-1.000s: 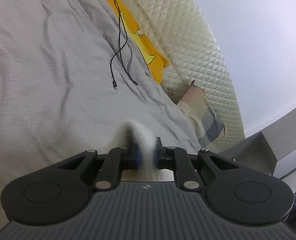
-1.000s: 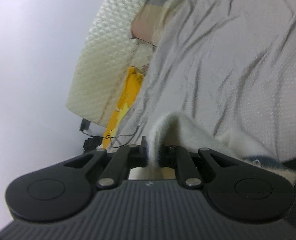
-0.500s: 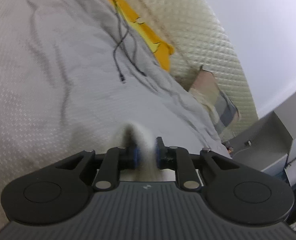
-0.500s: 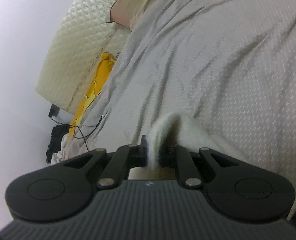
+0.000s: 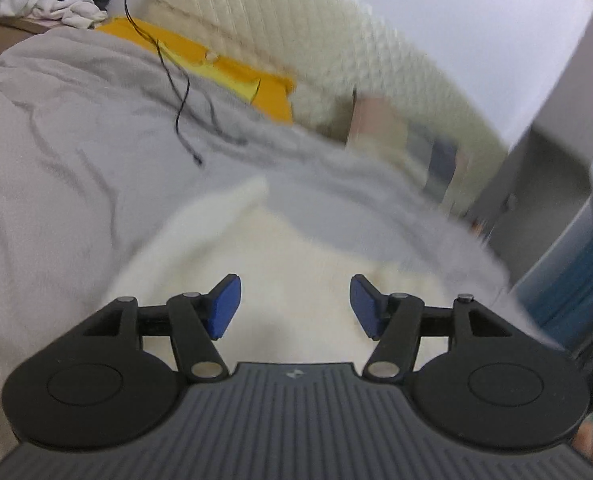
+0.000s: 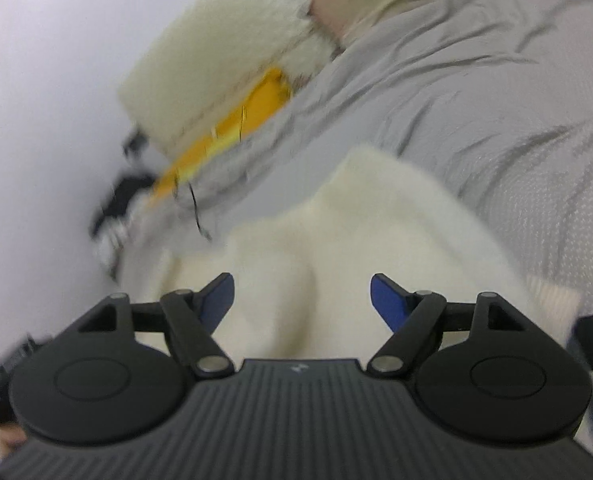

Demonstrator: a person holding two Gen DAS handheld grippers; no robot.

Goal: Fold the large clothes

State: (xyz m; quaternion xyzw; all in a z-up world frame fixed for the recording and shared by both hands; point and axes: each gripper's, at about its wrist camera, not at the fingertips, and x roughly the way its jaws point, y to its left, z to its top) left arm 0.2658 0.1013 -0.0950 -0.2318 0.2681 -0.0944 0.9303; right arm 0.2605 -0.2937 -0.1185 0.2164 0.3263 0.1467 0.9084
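Covering the bed, a grey duvet carries the cream fleece garment, lying loose near its front edge. Soft, light and limp, it looks best gripped by corners. Left gripper and right gripper have just been opening, jaws spread, nothing pinched.

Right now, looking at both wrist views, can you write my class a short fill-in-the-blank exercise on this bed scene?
1. The fluffy cream garment lies on a ____ quilt.
2. Both the left gripper and right gripper are ____.
3. The thin cable crossing the quilt is ____.
4. The flat cushion beside the quilted headboard is ____.

Missing: grey; open; black; yellow
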